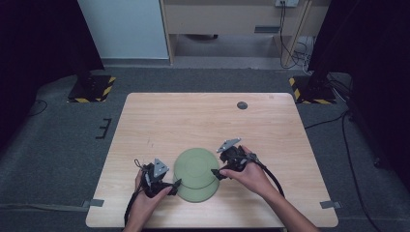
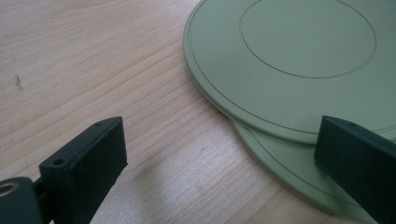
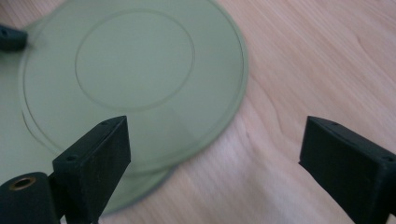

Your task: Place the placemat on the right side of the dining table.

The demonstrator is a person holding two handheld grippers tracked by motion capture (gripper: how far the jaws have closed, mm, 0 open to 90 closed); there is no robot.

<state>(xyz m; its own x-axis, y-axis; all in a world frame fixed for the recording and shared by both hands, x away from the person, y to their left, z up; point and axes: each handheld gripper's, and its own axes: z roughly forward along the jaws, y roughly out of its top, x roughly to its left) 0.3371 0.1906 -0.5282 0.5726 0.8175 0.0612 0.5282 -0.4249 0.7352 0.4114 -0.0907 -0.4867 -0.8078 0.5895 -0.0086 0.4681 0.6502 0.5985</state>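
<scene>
Two pale green round plates lie on the wooden table, the upper plate (image 1: 195,166) overlapping the lower plate (image 1: 200,192), which pokes out toward the front edge. In the left gripper view the upper plate (image 2: 289,60) lies over the lower plate (image 2: 289,172). My left gripper (image 1: 175,184) is open at the plates' left rim, one jaw over the lower plate's edge, the other over bare wood. My right gripper (image 1: 215,173) is open at their right rim; in its own view the upper plate (image 3: 135,70) sits behind the left jaw, with wood between the jaws.
The table (image 1: 203,121) has bare wood behind the plates, with a small dark round disc (image 1: 242,105) near the back edge. Grey carpet surrounds it, with black stands with yellow-black bases (image 1: 92,89) at both back corners and cables on the right floor.
</scene>
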